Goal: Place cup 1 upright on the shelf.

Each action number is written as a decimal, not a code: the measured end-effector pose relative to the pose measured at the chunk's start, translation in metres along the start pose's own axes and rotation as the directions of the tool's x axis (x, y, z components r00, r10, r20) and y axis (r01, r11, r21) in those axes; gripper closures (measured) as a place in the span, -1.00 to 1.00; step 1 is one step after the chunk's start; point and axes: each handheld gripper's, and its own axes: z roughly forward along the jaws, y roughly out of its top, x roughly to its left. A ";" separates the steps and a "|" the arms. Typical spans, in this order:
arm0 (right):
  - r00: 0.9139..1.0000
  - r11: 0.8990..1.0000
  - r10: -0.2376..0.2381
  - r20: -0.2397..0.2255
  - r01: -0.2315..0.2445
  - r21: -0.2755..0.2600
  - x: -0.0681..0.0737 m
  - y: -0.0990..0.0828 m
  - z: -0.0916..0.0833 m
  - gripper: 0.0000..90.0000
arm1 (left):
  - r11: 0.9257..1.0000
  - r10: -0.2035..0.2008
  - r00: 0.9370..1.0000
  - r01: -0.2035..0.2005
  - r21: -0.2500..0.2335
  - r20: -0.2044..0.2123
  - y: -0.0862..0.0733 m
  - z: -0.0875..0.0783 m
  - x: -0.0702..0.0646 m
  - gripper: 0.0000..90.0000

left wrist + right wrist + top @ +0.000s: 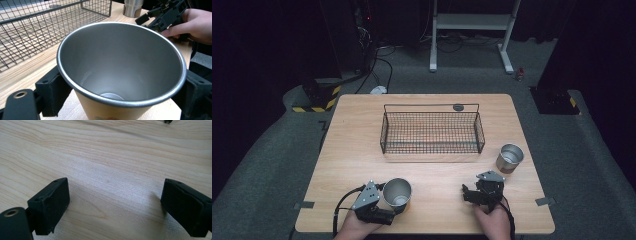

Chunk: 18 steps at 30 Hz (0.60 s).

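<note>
Now | left hand-held gripper point(398, 204) clamps steel cup point(397, 192) | right hand-held gripper point(467, 192) agape, low over table point(362, 150)

The high view looks forward and down from above the person's side, taking in the whole table point(362, 150) from a distance. The left gripper view sits close behind a steel cup point(120, 70), facing across the table toward the wire basket point(37, 32). The right gripper view points steeply down, very near bare tabletop. All three views share the tabletop.
</note>
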 end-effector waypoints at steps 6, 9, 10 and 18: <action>1.000 1.000 0.000 0.000 0.000 0.000 0.000 0.000 0.000 -0.81 | 1.000 0.004 1.000 -0.004 0.001 -0.003 0.000 -0.001 0.001 -0.69; 1.000 1.000 0.000 0.000 0.000 0.000 0.000 0.000 0.000 -0.81 | 1.000 0.005 1.000 -0.005 0.001 -0.006 0.000 -0.001 0.001 -0.69; 1.000 1.000 0.000 0.000 0.000 0.000 0.000 0.000 0.000 -0.81 | 1.000 0.005 1.000 -0.005 0.001 -0.006 0.000 -0.001 0.001 -0.69; 1.000 1.000 0.000 0.000 0.000 0.000 0.000 0.000 0.000 -0.81 | 1.000 0.006 1.000 -0.007 -0.003 -0.018 0.000 -0.002 0.002 -0.69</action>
